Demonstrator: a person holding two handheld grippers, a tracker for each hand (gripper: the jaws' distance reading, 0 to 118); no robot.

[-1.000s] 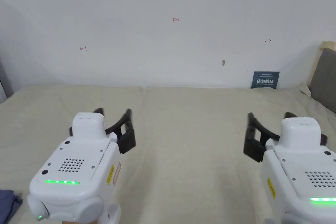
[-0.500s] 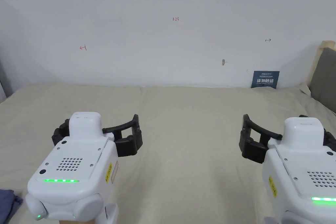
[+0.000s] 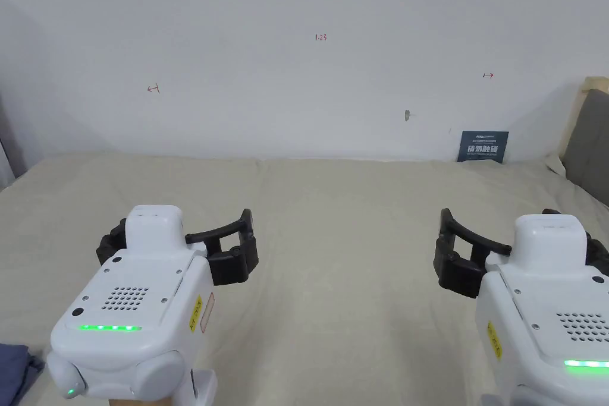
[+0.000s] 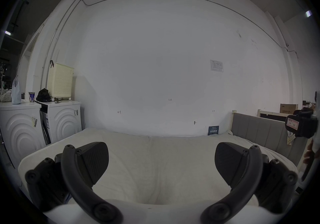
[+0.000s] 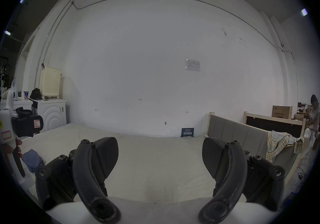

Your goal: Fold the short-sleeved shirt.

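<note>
Both wide open, holding nothing: left gripper (image 4: 161, 163), right gripper (image 5: 160, 158). Crumpled blue cloth garment (image 5: 32, 159) well left of the left gripper's fingers (image 4: 94, 160); best reached leftward first.

A beige bed (image 3: 333, 258) runs back to a white wall (image 3: 309, 80), with a dark blue sign (image 3: 483, 147) at two o'clock. The left gripper (image 3: 178, 246) at seven o'clock and right gripper (image 3: 523, 246) at four o'clock hover with jaws spread wide. Blue cloth (image 3: 15, 365) lies at eight o'clock.
</note>
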